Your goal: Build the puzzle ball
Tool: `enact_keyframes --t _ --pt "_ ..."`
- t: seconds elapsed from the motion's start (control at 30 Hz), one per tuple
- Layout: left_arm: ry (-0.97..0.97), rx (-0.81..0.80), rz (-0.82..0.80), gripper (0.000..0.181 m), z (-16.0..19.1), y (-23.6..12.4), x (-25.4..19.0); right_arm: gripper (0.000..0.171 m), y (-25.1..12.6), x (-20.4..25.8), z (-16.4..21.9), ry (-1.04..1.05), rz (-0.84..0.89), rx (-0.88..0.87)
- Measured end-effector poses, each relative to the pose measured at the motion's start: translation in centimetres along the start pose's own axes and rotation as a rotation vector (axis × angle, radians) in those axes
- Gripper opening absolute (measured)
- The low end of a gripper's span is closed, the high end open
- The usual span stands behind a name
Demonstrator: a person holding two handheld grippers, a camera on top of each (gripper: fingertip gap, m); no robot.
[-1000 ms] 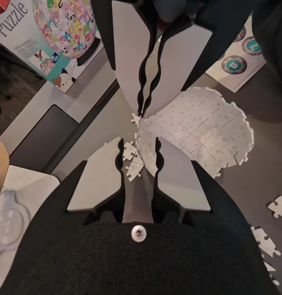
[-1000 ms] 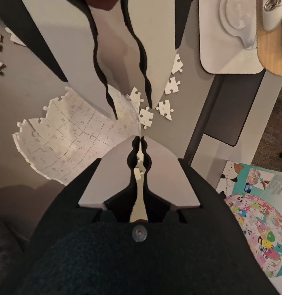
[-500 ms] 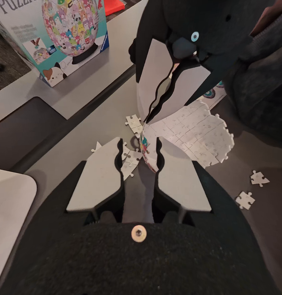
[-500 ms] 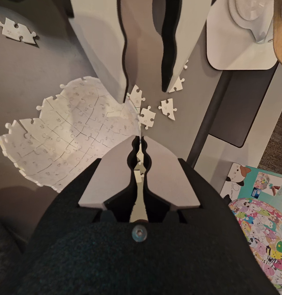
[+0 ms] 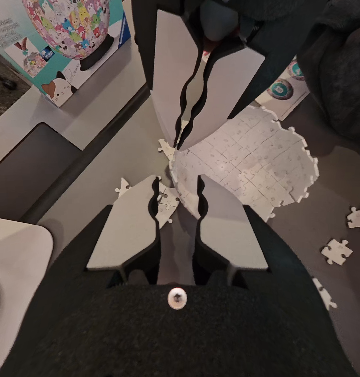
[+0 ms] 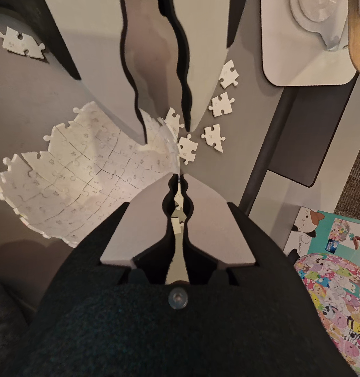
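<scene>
Between both tools, puzzle ball shell [image 5: 246, 163], right tool [image 6: 178, 175] pinching its rim, left tool [image 5: 177, 179] spread.

you have the half-built puzzle ball [image 5: 246, 163] lying on the grey table as a curved white shell, its printed face turned down and its pale, numbered inner side up, with a ragged edge of knobs and notches along the far rim and a smoother curved edge toward the middle. just beside that smooth edge you can see a few loose pieces [image 6: 212, 137], white side up, lying flat and apart from one another. two more loose pieces [image 5: 336, 252] lie flat on the table well apart from the shell, on its other side.
</scene>
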State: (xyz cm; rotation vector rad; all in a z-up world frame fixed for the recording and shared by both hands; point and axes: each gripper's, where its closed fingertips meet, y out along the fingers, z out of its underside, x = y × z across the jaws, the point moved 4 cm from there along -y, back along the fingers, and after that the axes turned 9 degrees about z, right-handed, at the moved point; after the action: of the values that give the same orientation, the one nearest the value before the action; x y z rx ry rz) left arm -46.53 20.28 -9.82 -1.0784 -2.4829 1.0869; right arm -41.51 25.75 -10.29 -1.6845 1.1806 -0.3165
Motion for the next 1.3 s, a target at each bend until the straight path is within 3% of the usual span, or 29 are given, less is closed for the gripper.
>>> enact_keyframes --t 0.27,1.3 --pt "0.105 0.051 -0.097 0.005 0.02 0.26 -0.18 0.002 0.05 -0.01 -0.03 0.003 -0.004 -0.001" --pt "0.14 0.089 -0.155 0.005 0.0 0.4 -0.27 0.002 0.67 0.29 -0.05 -0.028 0.095 0.021"
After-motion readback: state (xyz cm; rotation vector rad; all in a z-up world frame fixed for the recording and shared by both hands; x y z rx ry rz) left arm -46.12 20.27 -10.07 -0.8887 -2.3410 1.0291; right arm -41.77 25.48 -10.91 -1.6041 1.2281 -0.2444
